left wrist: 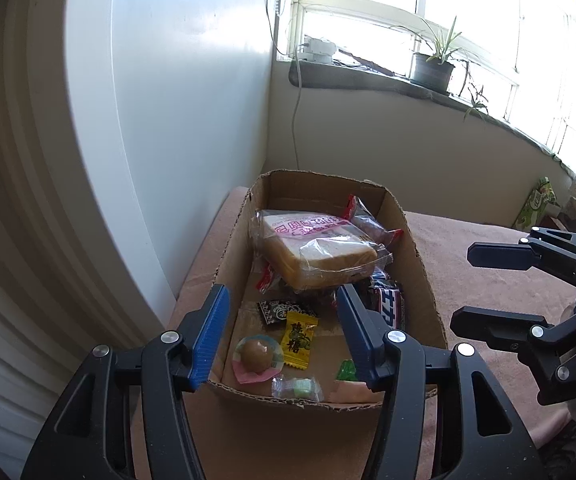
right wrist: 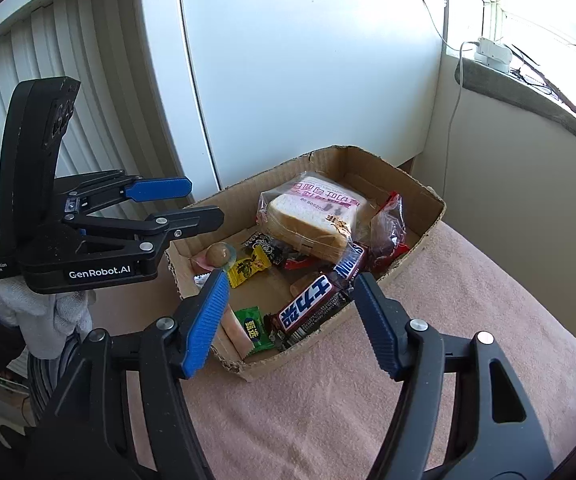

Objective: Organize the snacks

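Note:
A cardboard box stands on the pink cloth and holds the snacks. A bagged slice of bread lies on top at the far end, beside a red wrapper. A Snickers bar leans on the box's right wall. Near the front lie a yellow candy, a round brown candy and a green packet. My left gripper hovers open over the box's near end, holding nothing. My right gripper is open above the Snickers bar, pads clear of it.
The pink cloth spreads to the right of the box. A white cabinet stands right behind the box. A windowsill with a potted plant runs along the back. A green carton sits far right. A white-gloved hand holds the left gripper.

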The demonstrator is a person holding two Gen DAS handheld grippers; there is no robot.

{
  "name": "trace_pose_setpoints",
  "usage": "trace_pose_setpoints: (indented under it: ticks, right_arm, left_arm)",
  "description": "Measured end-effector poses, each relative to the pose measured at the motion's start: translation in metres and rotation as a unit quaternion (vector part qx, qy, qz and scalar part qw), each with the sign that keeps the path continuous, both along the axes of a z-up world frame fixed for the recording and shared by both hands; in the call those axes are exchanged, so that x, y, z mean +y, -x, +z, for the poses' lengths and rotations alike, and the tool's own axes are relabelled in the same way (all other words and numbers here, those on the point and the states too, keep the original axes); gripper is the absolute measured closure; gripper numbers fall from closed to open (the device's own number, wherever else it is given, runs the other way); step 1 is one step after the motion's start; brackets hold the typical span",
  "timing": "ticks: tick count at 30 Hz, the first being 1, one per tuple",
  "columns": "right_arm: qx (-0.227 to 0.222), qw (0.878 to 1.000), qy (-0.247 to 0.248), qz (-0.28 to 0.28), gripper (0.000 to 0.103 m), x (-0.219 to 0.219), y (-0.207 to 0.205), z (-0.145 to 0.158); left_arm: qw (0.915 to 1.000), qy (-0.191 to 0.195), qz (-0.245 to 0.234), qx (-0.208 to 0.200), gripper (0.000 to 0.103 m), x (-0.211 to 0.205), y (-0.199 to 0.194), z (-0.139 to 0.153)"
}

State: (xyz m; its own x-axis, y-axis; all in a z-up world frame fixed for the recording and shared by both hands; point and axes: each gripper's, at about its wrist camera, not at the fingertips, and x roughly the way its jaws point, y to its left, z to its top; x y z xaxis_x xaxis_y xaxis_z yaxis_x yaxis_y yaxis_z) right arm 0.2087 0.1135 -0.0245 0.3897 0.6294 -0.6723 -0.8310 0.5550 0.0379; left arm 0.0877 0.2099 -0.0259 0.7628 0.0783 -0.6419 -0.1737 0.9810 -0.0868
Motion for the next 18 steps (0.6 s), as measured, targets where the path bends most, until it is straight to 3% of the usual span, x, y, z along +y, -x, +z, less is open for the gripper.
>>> trace_pose_setpoints:
  ticks: [3, 12, 18]
  right_arm:
    - [-0.006, 1.000, -0.006, -0.013, 0.025, -0.010, 0.004, 0.000]
    - [-0.035, 0.998, -0.020, -0.052, 0.014, -0.045, 0.028, 0.005]
    - [-0.035, 0.994, -0.051, -0.092, 0.003, -0.075, 0.041, 0.013]
  left_arm:
    - [0.9999, -0.008, 0.005, -0.006, 0.047, -0.005, 0.010, 0.002]
    - [0.9986, -0.027, 0.028, -0.036, 0.024, -0.026, 0.047, 0.015]
    - [0.9971, -0.029, 0.049, -0.051, 0.023, -0.037, 0.074, 0.021]
